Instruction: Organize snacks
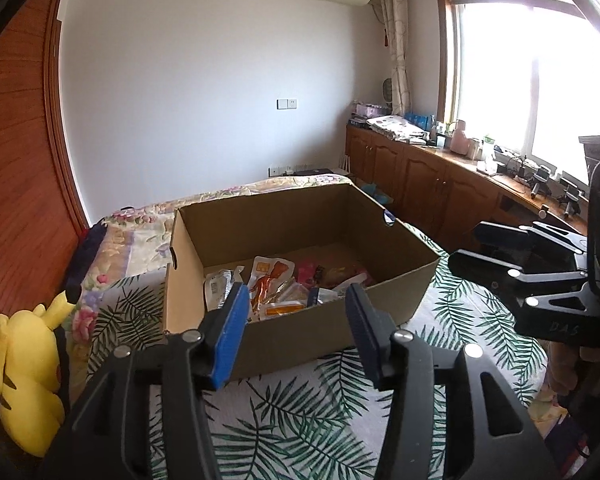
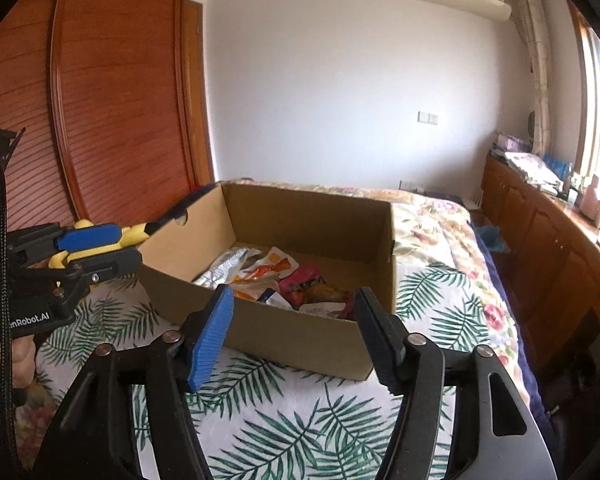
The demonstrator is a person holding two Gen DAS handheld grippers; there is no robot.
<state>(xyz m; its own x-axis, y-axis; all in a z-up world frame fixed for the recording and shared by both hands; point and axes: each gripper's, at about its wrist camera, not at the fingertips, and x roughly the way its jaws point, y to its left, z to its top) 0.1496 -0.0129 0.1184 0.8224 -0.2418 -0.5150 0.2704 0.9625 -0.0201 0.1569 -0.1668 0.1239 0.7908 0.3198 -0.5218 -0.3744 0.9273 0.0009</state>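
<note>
An open cardboard box (image 1: 400, 280) stands on the bed, and it also shows in the right wrist view (image 2: 312, 336). Several snack packets (image 1: 284, 284) lie on its floor, also seen from the right wrist (image 2: 284, 280). My left gripper (image 1: 296, 300) is open and empty, just in front of the box's near wall. My right gripper (image 2: 296, 308) is open and empty, also just short of the box. The right gripper shows at the right edge of the left wrist view (image 1: 496, 248), and the left gripper at the left edge of the right wrist view (image 2: 104, 248).
A leaf-print cloth (image 1: 300, 420) covers the bed in front of the box. A yellow plush toy (image 1: 24, 376) lies at the bed's left edge by the wooden wardrobe (image 2: 112, 92). Wooden cabinets (image 1: 428, 184) with clutter run under the window at right.
</note>
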